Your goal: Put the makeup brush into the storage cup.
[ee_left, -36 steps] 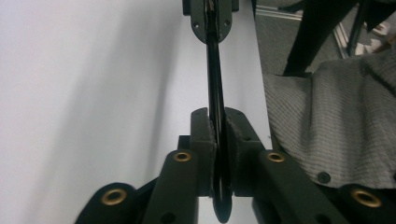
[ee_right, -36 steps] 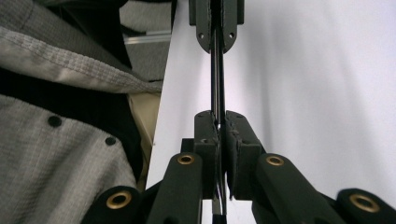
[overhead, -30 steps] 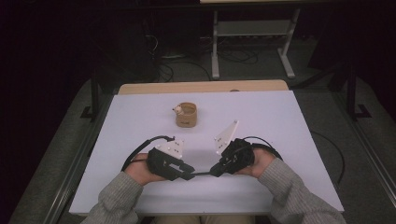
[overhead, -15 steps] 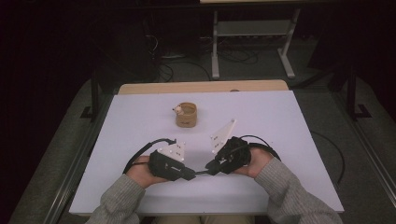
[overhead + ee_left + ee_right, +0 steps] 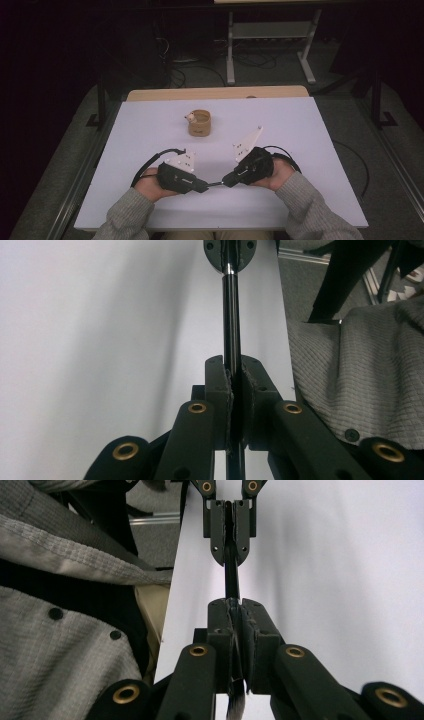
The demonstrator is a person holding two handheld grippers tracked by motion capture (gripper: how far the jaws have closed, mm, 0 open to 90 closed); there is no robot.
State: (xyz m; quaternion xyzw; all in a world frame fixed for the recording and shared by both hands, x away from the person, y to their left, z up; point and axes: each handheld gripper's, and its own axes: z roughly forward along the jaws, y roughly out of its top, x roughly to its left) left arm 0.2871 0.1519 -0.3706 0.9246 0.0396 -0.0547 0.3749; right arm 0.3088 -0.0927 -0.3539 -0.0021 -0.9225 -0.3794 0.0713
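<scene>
Rod (image 5: 230, 315) is clamped at both ends — left gripper (image 5: 234, 385) and right gripper (image 5: 235, 625) closed on it above the bench (image 5: 310, 130); judged thin, stiff, light, slippery — best held near its tips.

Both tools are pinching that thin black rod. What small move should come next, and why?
Probably open the left gripper's jaws. It and the right gripper both clamp the rod, so it likely cannot travel to the cup until one lets go.
</scene>
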